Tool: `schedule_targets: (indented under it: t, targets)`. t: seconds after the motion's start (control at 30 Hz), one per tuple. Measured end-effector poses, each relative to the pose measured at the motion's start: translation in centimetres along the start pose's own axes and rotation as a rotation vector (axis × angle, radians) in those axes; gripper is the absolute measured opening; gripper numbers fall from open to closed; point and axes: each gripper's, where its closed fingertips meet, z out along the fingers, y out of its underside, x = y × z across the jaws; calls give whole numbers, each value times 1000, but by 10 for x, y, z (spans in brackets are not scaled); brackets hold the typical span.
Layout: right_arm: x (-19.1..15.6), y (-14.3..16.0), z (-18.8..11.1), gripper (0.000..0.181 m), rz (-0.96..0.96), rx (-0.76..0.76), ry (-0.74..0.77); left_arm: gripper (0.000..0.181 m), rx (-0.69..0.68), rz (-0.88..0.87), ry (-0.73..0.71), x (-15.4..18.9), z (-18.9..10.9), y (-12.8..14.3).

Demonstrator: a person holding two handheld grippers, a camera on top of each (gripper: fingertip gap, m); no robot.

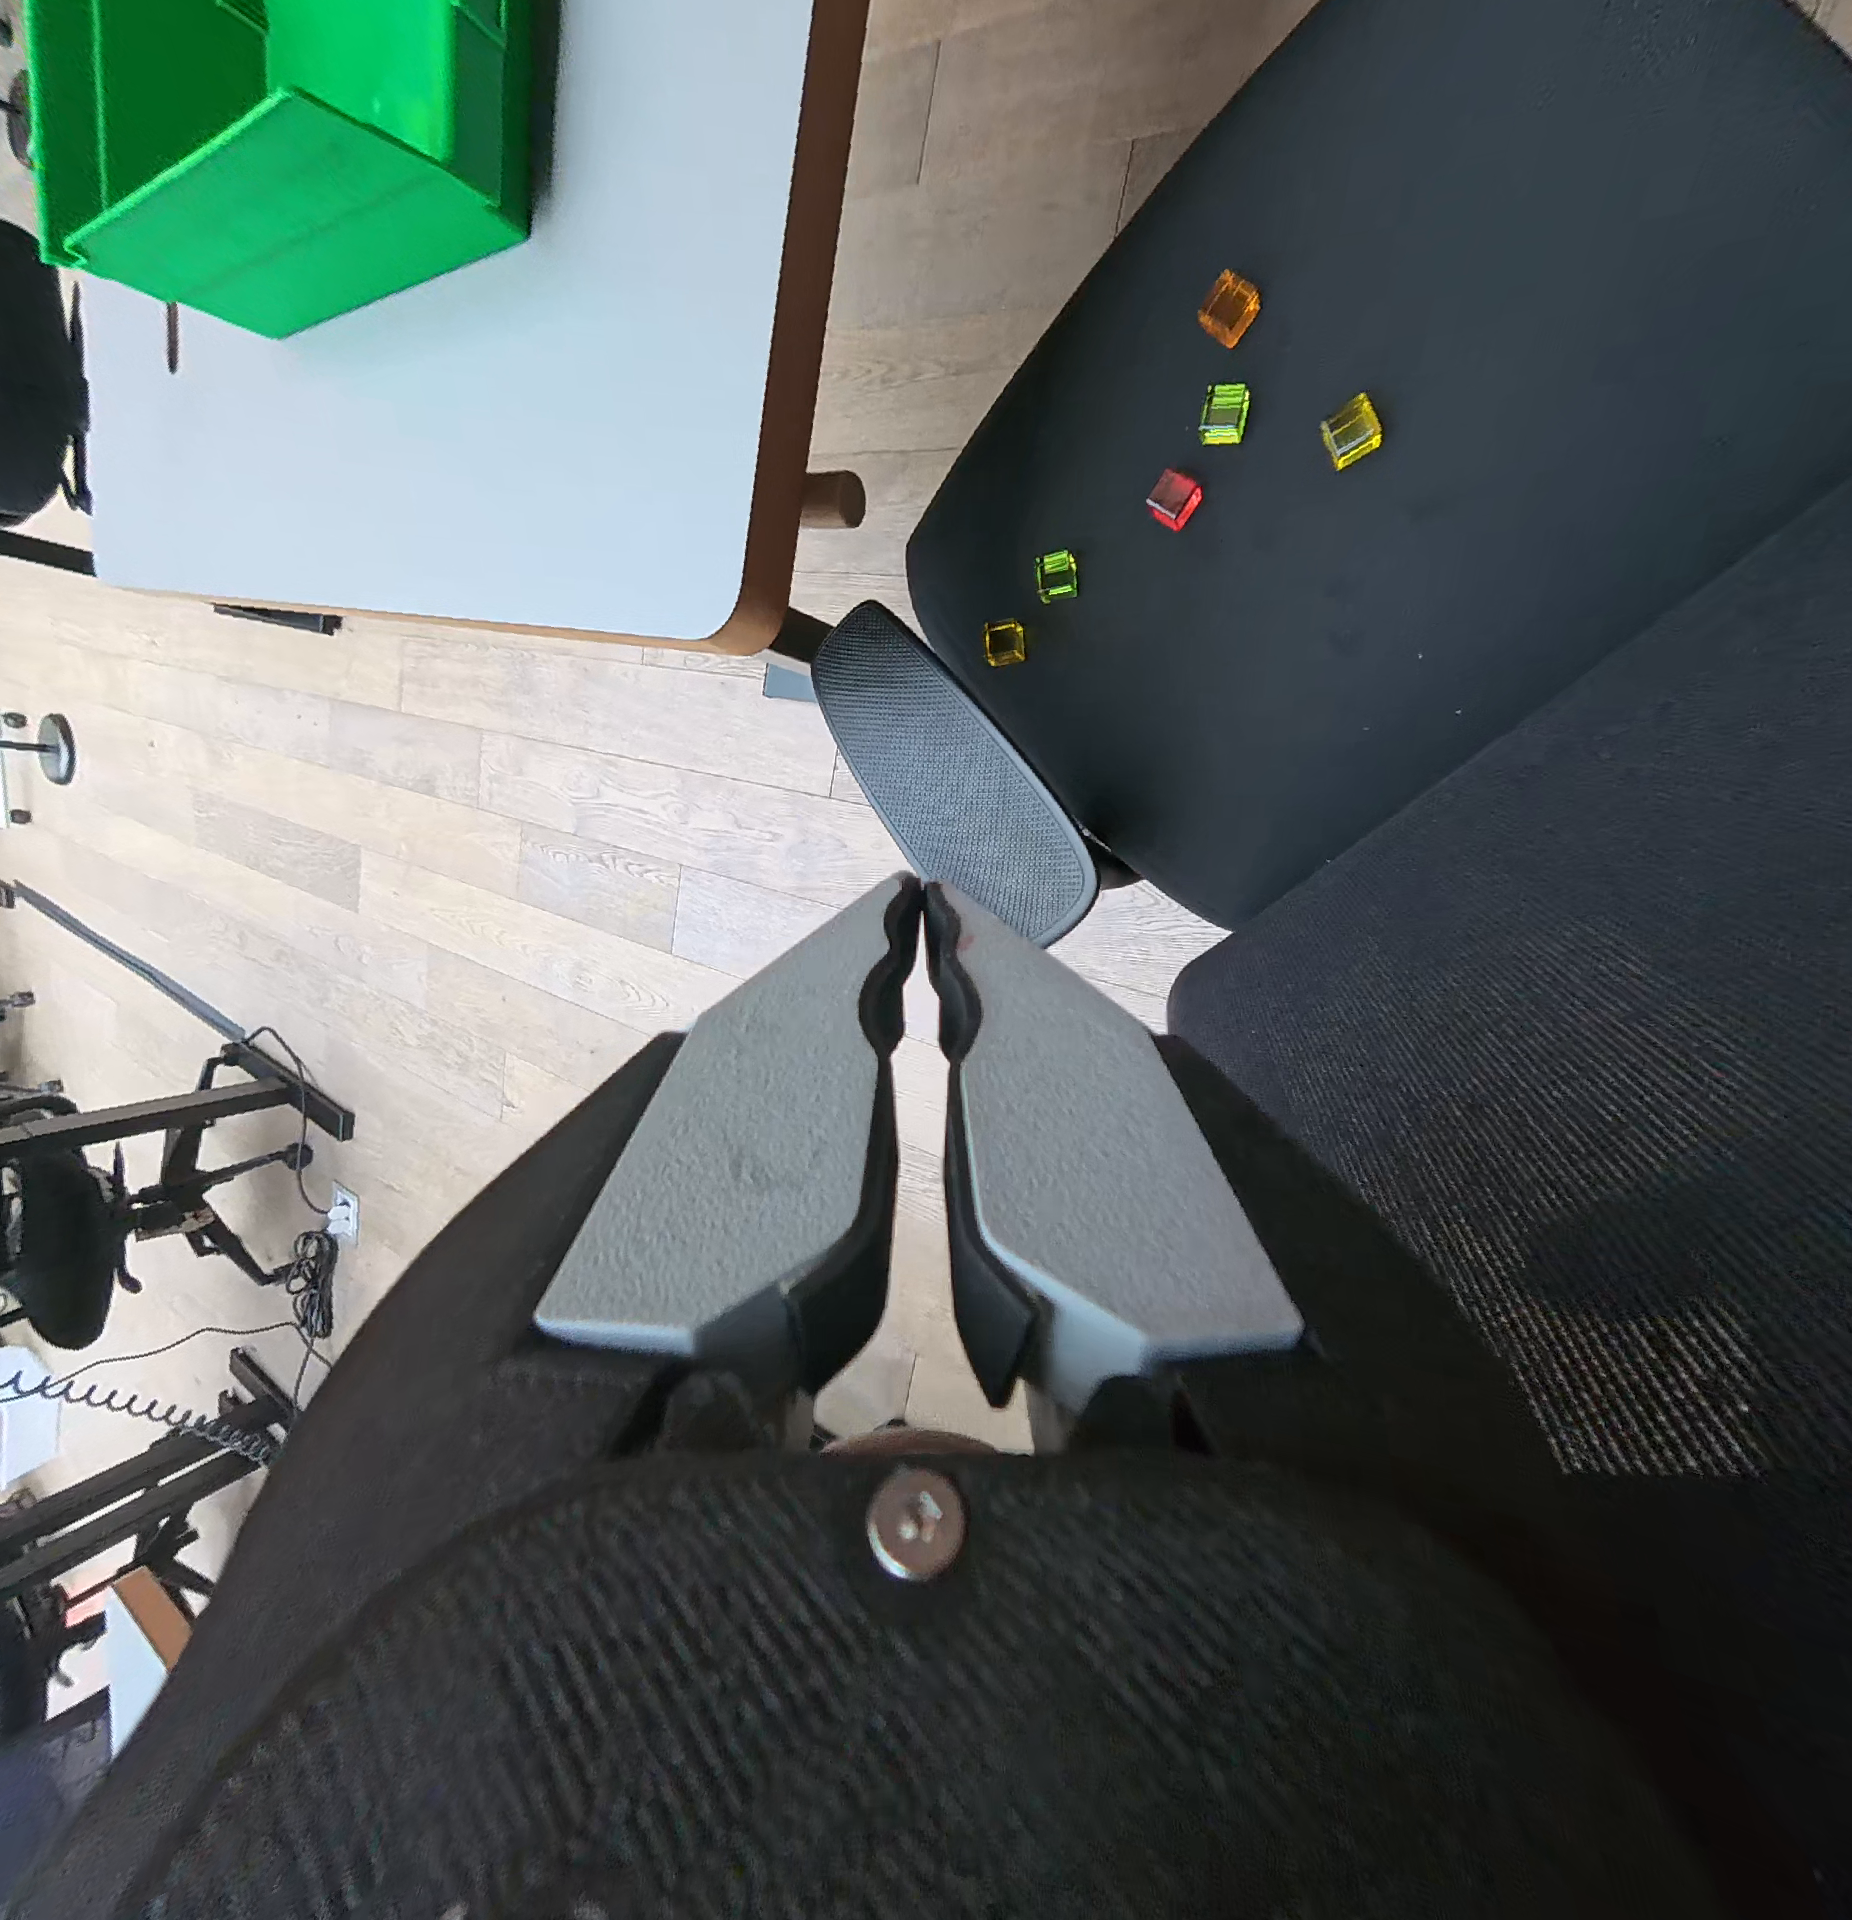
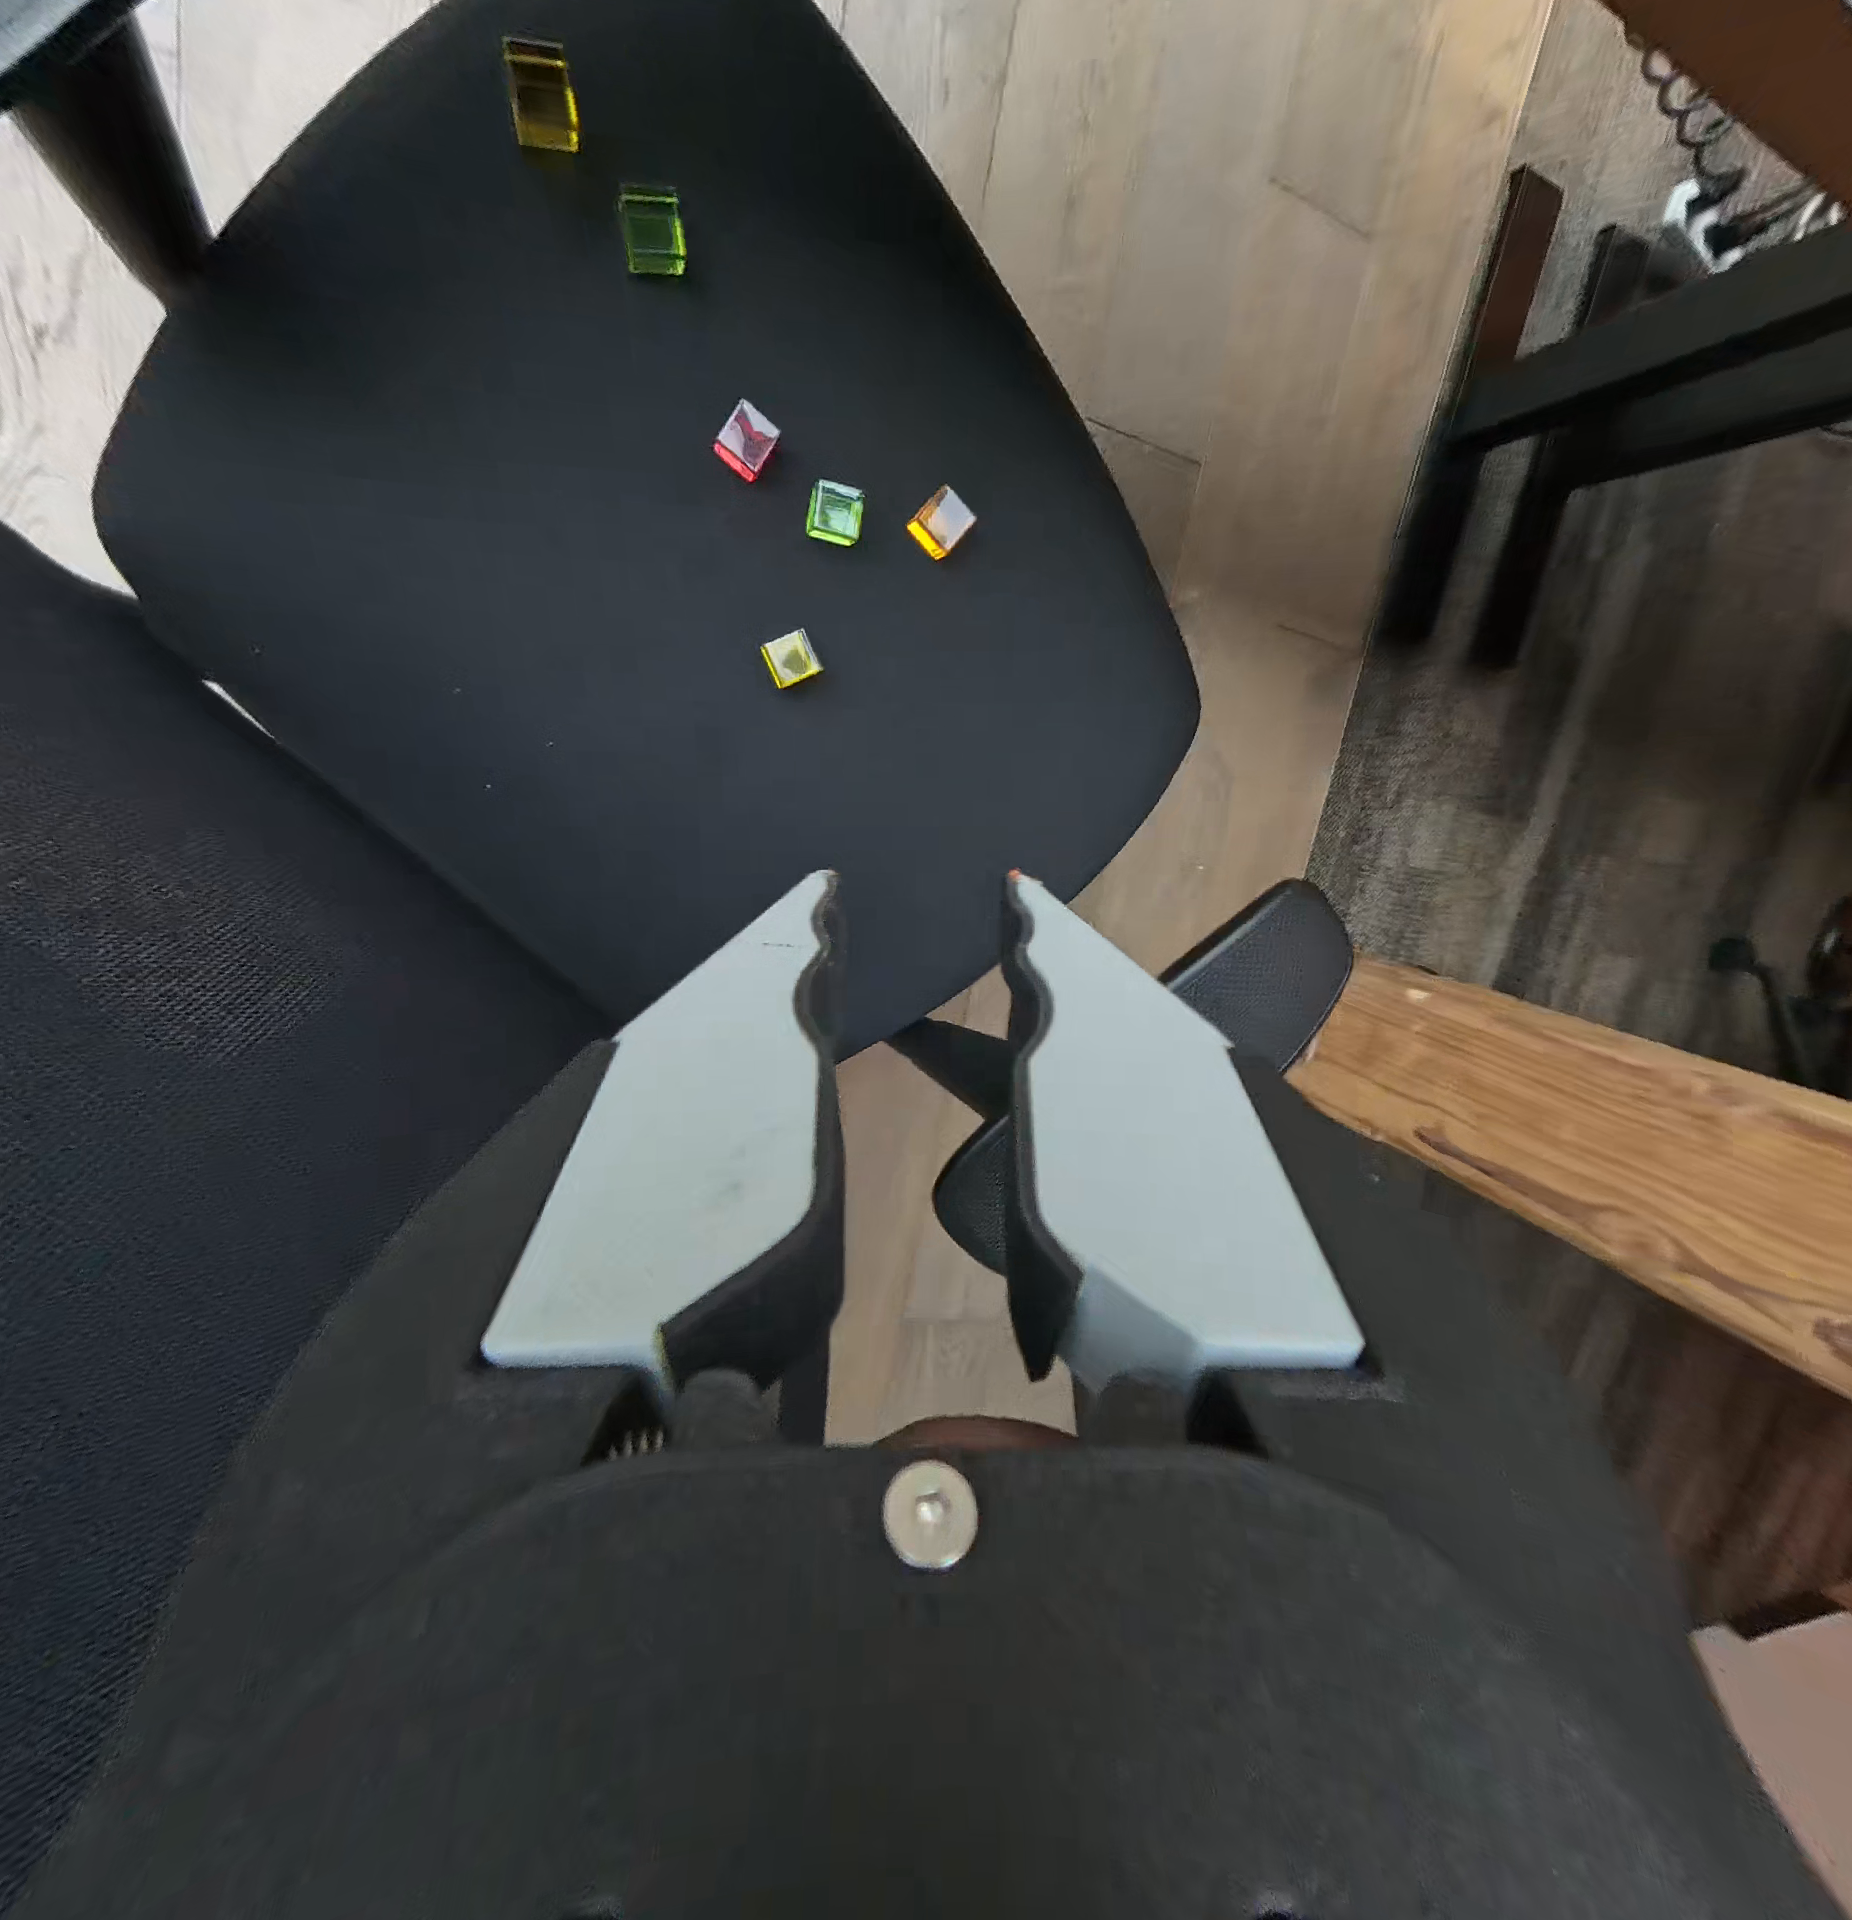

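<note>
Pale wood-look flooring point(image 1: 548, 831) surrounds a black office chair whose fabric seat point(image 2: 506, 582) carries six small see-through cubes, well spaced from one another. Your left gripper point(image 1: 920, 896) hangs over the floor beside the chair's mesh armrest point(image 1: 953, 790), its two grey fingers pressed together at the tips with nothing between them and touching nothing. Off to its side stand a light grey table point(image 1: 465, 436) with a brown edge and a green plastic bin point(image 1: 278, 156) on top.

Your right gripper point(image 2: 922, 883) hovers above the near edge of the seat, fingers parted by a clear gap, empty and not in contact with anything. Closest ahead of it lies a yellow cube point(image 2: 792, 658). Beyond that sit a green cube point(image 2: 835, 511), an orange cube point(image 2: 941, 523) just beside it, and a red cube point(image 2: 747, 441). Farther back on the seat rest a second green cube point(image 2: 652, 229) and a second yellow cube point(image 2: 543, 96). On the right, a wooden beam point(image 2: 1587, 1164) runs past the gripper.
</note>
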Motion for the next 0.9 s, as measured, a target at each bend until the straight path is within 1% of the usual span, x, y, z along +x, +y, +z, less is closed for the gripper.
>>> schedule_targets:
  t: [0.1,0.17,0.23,0.33,0.43,0.53,0.6,0.7,0.8,0.9]
  targets:
    - [-4,8,2,45,63,-39,-43,0,3,2,3,1,0,-1]
    - [-11,13,12,45,44,-66,-87,0,-10,9,1,0,1,1]
    - [-22,21,28,46,-22,-122,-146,0,-23,-1,-3,-2,2,3]
    - [-43,42,55,58,-149,-230,-239,0,-61,-15,-1,-1,4,11]
    - [-64,62,81,62,-228,-292,-313,0,-100,-20,0,-2,7,17]
    - [-96,81,103,62,-213,-336,-432,0,-145,-34,-6,-4,9,25]
    - [-112,90,115,58,-205,-338,-474,0,-178,-55,-12,-7,11,31]
    - [-128,99,129,57,-176,-346,-529,0,-200,-96,-39,-15,12,32]
    - [-136,103,136,52,-103,-350,-582,0,-233,-115,-34,-13,12,38]
    - [-137,99,140,48,2,-325,-610,0,-259,-106,-40,-10,13,40]
